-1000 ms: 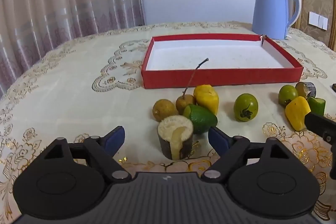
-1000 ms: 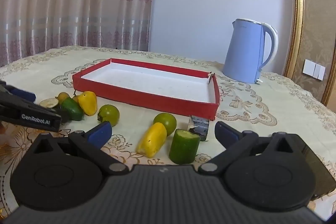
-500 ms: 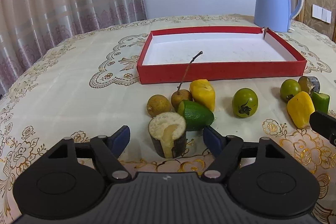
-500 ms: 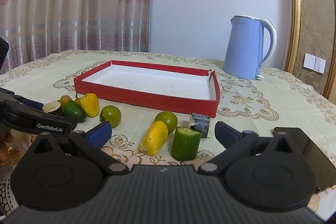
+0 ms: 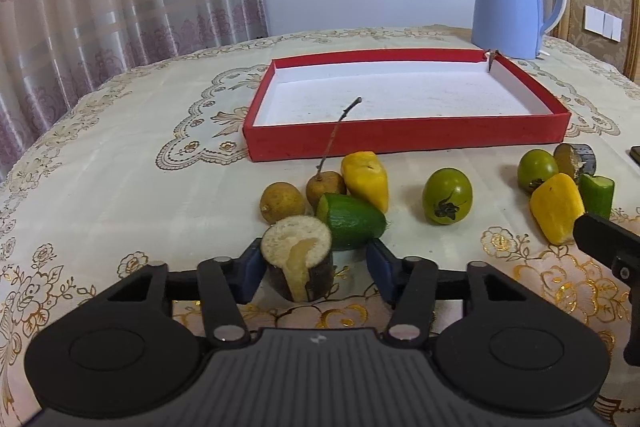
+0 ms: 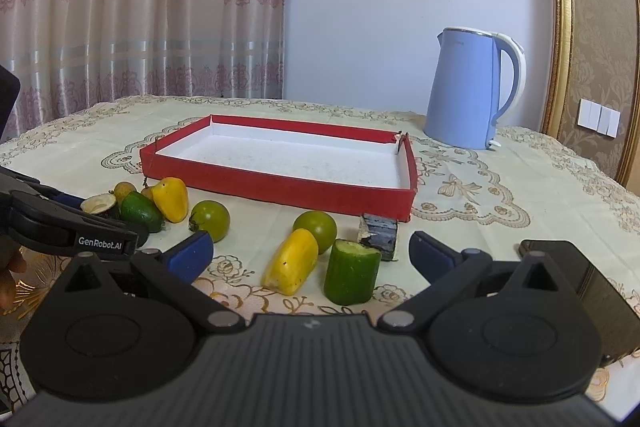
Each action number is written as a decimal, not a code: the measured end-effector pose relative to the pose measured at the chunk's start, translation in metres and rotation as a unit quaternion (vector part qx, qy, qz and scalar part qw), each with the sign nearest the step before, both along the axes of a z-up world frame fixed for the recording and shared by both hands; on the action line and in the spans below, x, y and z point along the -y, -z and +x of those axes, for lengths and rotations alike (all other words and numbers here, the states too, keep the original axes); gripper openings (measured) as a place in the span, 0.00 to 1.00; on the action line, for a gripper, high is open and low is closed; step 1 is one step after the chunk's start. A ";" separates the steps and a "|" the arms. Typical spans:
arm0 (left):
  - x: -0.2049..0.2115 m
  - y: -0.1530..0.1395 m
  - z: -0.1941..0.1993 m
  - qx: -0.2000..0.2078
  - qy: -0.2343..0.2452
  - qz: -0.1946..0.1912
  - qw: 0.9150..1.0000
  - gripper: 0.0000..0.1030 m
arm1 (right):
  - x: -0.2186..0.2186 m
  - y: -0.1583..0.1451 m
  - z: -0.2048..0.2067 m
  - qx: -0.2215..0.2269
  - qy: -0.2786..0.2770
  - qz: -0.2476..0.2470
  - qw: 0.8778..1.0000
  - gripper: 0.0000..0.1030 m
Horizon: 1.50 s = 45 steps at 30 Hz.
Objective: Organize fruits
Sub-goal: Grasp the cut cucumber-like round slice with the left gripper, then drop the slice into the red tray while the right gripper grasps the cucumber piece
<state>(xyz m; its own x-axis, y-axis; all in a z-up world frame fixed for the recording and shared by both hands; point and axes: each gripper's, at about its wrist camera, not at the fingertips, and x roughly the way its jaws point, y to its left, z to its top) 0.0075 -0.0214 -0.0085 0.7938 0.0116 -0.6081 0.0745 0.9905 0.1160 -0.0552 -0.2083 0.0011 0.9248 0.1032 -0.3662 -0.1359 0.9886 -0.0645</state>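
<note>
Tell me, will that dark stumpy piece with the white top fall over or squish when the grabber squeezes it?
Probably not squish: the dark stump looks firm, with thick skin. It stands upright on a flat cut end, so it likely won't roll, though a one-sided nudge might tip it. The left gripper has one finger touching it, the other apart.

blue kettle [image 6: 472, 91] upright behind tray | curtains [image 6: 140, 7] | wall switch [image 6: 599, 116] | embroidered tablecloth [image 6: 500, 187]

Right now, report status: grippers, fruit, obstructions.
Left gripper open, straddling dark cut stump. Right gripper open, empty. Red tray empty. Green cucumber piece crowds stump.
</note>
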 end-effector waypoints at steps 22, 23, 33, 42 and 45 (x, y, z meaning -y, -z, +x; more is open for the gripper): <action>-0.002 -0.005 -0.002 -0.001 -0.022 0.007 1.000 0.31 | 0.006 -0.003 -0.002 0.005 0.002 0.005 1.000 1.00; -0.002 -0.005 -0.002 -0.001 -0.022 0.005 1.000 0.31 | 0.006 -0.003 -0.003 0.006 0.002 0.004 1.000 1.00; -0.005 -0.015 -0.011 0.009 -0.028 0.006 1.000 0.31 | 0.007 -0.003 -0.004 0.008 0.001 0.005 1.000 1.00; -0.021 -0.054 -0.015 0.062 -0.038 0.013 0.997 0.31 | 0.019 -0.005 -0.001 0.012 0.020 0.006 1.000 0.99; -0.024 -0.076 0.001 0.086 -0.039 0.014 0.995 0.31 | 0.028 -0.005 0.002 0.007 0.029 0.018 0.999 0.93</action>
